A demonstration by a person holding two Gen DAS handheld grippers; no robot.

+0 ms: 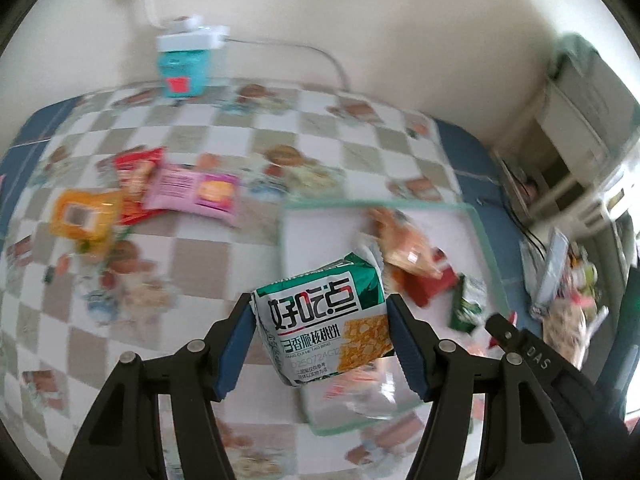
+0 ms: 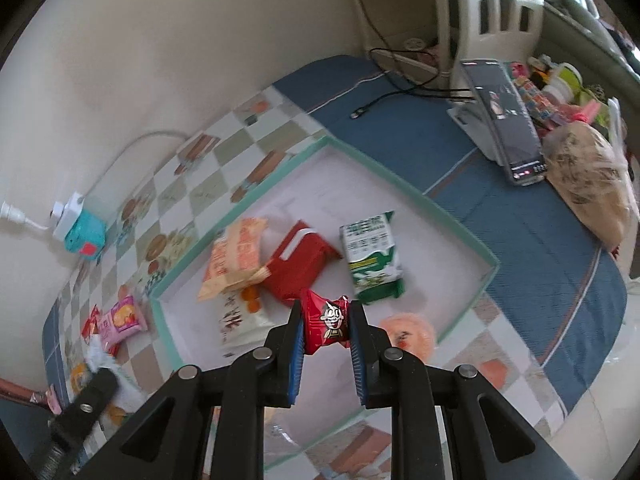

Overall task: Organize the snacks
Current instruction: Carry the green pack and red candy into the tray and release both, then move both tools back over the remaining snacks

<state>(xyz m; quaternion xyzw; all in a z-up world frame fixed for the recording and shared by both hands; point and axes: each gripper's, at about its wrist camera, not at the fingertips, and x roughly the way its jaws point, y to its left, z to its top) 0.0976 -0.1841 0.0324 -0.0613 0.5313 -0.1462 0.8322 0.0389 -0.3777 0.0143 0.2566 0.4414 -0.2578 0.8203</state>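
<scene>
My left gripper (image 1: 322,316) is shut on a green and white biscuit packet (image 1: 326,324), held above the near edge of a shallow white tray with a teal rim (image 1: 486,244). My right gripper (image 2: 325,318) is shut on a small red candy packet (image 2: 326,324) with a cartoon face, above the same tray (image 2: 404,178). In the tray lie an orange packet (image 2: 236,256), a red packet (image 2: 298,268), a green and white packet (image 2: 372,256) and a white packet (image 2: 236,322). Loose on the checkered cloth are a pink packet (image 1: 196,194), red packets (image 1: 136,176) and an orange packet (image 1: 86,216).
A teal and white box (image 1: 186,62) with a cable stands by the wall. On the blue mat (image 2: 520,236) to the right sit a phone on a stand (image 2: 506,120) and a filled plastic bag (image 2: 588,184). A white plastic chair (image 2: 492,4) stands behind.
</scene>
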